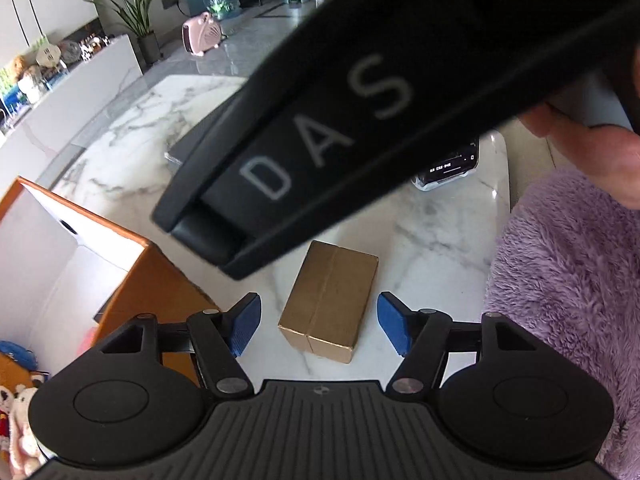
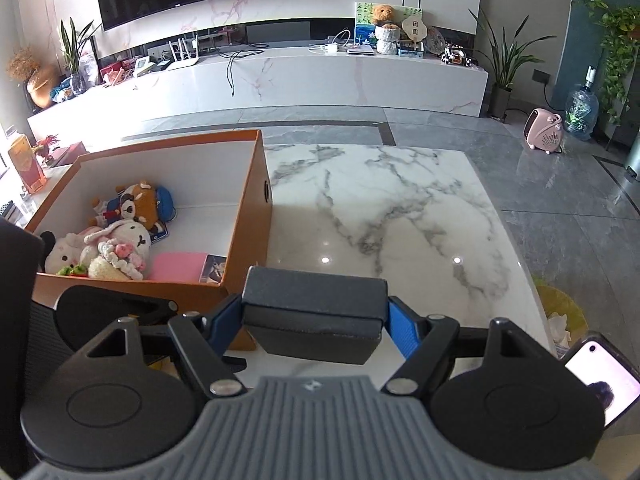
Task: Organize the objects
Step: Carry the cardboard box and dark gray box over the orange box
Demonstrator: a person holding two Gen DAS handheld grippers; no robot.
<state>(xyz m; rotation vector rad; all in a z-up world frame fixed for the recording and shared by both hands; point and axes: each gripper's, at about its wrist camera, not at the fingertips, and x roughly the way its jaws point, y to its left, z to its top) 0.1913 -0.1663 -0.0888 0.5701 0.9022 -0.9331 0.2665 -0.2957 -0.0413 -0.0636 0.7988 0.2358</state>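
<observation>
Two grippers: right gripper (image 2: 316, 320) clamped a dark box (image 2: 314, 312) beside the orange bin (image 2: 248, 216); left gripper (image 1: 318, 326) gaped around a gold box (image 1: 330, 300).

The left wrist view looks steeply down from close above the marble desk (image 1: 420, 240), toward a room corner, though a blurred black gripper body (image 1: 360, 120), probably the other hand's, blocks much of it. The right wrist view looks less steeply across the desk toward the TV wall (image 2: 320, 0). Both share the desk and the orange box (image 1: 152, 280).
</observation>
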